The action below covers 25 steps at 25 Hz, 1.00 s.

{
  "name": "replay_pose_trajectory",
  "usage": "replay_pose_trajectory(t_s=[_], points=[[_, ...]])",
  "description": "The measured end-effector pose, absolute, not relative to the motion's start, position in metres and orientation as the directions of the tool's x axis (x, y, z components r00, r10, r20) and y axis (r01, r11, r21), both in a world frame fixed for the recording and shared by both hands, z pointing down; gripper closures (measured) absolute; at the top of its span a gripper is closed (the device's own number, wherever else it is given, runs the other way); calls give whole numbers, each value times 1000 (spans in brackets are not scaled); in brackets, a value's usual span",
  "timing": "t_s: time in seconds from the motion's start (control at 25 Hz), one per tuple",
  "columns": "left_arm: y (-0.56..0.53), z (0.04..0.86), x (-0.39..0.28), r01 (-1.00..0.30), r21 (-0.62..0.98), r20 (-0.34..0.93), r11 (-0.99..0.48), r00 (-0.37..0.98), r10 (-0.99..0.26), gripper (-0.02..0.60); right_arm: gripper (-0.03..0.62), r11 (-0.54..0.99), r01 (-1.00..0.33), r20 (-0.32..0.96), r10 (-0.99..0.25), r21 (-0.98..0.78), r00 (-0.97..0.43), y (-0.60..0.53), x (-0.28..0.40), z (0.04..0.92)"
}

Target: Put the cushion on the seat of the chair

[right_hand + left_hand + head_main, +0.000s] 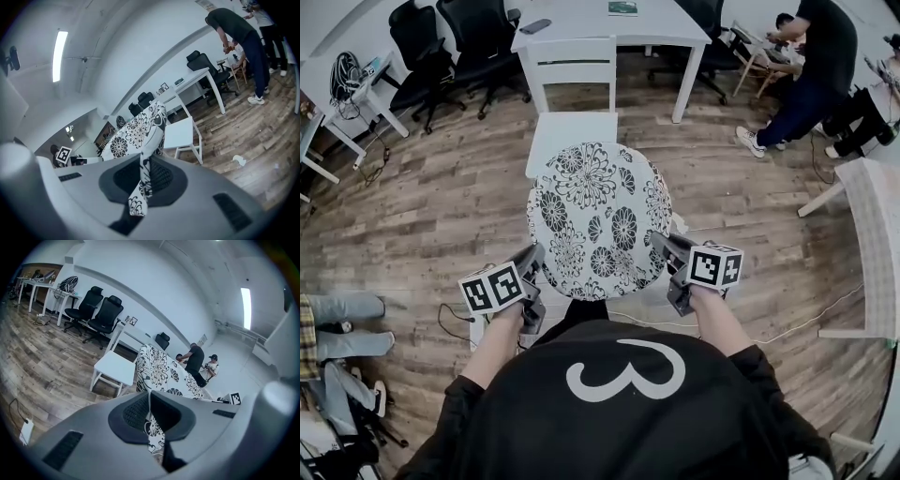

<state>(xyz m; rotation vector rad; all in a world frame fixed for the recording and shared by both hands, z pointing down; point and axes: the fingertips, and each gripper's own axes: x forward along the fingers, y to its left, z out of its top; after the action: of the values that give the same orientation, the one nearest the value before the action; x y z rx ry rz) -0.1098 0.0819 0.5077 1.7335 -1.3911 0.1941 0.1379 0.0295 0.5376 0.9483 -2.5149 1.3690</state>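
One cushion (598,220): round, white with a black flower print, held up in the air between the two claws, pinched at its near rim on either side; it is not lying on the seat (567,131).
Left gripper (534,255): jaws clamped tight on the cushion's left edge, with the printed fabric running up and ahead from between them.
Right gripper (661,242): jaws clamped tight on the cushion's right edge, with a flap of fabric hanging down through them.
Chair (572,61): white, straight ahead of both claws, just beyond the cushion; the seat is bare, with the backrest on its far side. In the head view the cushion's far rim overlaps the seat's near edge.
Table (581,23): white, beyond the chair's backrest.
Office chairs (450,47): black, ahead and left of the left claw, well apart.
People (811,66): ahead and right of the right claw, well apart.
Floor (441,206): wood planks below both claws.
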Motion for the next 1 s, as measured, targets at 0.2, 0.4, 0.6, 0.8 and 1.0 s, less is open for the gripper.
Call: replay_pose_trajectory(t_s=[0.2, 0.4, 0.6, 0.8, 1.0], points=[[76, 526, -115, -832, 555, 599, 13, 389, -700, 558, 572, 366, -617, 429, -477, -696, -767, 29, 139, 549], [-63, 538, -180, -827, 559, 662, 68, 395, -637, 558, 571, 296, -641, 494, -442, -708, -749, -110, 80, 557], [-106, 569, -197, -827, 558, 693, 70, 418, -587, 558, 572, 240, -667, 540, -428, -705, -725, -142, 67, 585], [-114, 594, -204, -835, 549, 686, 48, 417, -596, 558, 571, 248, -686, 540, -460, -684, -705, -152, 69, 604], [-156, 601, -230, -832, 552, 689, 60, 414, -595, 558, 571, 221, -703, 561, -464, -676, -685, -192, 50, 604]])
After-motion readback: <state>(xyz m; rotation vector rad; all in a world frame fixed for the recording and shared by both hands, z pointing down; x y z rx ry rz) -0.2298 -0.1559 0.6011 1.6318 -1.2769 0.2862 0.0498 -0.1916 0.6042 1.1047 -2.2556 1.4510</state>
